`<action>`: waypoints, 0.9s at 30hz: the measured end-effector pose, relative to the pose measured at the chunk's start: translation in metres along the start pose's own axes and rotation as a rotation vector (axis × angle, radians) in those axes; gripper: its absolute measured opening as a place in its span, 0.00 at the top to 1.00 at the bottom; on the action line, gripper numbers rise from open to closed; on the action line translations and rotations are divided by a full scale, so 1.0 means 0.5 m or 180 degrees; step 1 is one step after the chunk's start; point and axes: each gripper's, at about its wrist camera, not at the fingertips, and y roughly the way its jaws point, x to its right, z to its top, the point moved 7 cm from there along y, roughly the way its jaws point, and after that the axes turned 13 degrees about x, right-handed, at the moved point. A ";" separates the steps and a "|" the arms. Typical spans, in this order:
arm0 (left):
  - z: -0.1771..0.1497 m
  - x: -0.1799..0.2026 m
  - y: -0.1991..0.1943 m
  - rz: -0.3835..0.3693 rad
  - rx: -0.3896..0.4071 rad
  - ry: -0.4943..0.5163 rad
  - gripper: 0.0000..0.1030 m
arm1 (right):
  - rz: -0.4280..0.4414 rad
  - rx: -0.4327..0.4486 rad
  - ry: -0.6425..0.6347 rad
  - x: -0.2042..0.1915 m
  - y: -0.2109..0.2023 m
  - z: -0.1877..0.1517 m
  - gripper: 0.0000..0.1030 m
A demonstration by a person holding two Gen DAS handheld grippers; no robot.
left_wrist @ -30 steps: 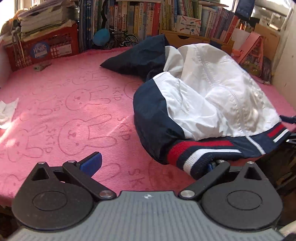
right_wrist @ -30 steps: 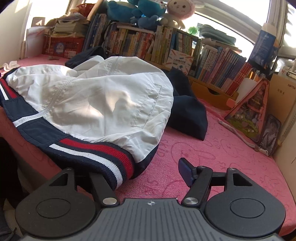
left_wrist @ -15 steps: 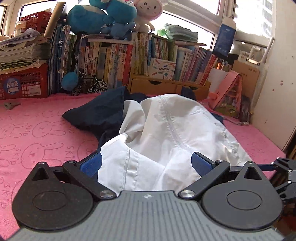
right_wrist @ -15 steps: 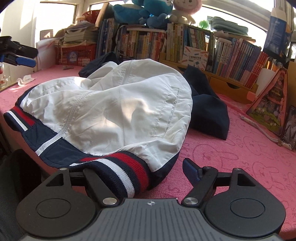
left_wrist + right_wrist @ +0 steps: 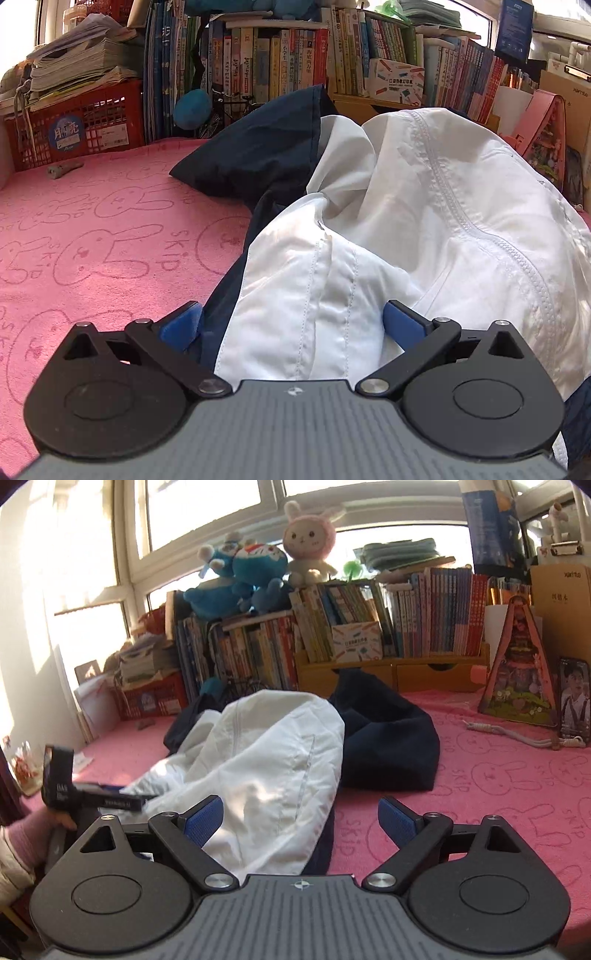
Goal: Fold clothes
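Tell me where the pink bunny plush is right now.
In the right wrist view, the pink bunny plush sits atop the bookshelf by the window, just right of the blue plush toys.

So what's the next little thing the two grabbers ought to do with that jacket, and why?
Probably close the left gripper: its fingers stand open either side of the jacket fabric. The right gripper, also open, could then do likewise.

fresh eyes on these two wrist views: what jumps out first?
The white-and-navy jacket, heaped on the pink bunny-print cover, fills the space ahead of both grippers. The left gripper and right gripper are both open, with white fabric between the fingers. Behind, plush toys sit atop a packed bookshelf.
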 end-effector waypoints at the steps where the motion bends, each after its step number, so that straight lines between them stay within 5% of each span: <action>1: 0.000 0.000 0.000 -0.0001 -0.0001 -0.0007 0.00 | 0.0050 0.0071 0.0090 -0.004 0.025 0.014 0.08; 8: -0.001 0.004 0.003 0.0011 0.0015 -0.0023 0.00 | 0.0156 0.0136 -0.0586 -0.125 0.259 -0.002 0.05; 12: -0.002 0.004 0.003 0.0010 0.0023 -0.0028 0.00 | 0.0231 -0.0234 -0.0494 -0.144 0.357 -0.068 0.05; 17: -0.004 0.005 0.005 0.0023 0.0020 -0.0013 0.00 | 0.0037 -0.0518 -0.0632 -0.120 0.387 -0.139 0.05; 27: -0.003 0.001 0.001 0.0075 0.0007 -0.0030 0.00 | 0.0064 -0.0871 -0.0802 -0.104 0.389 -0.190 0.00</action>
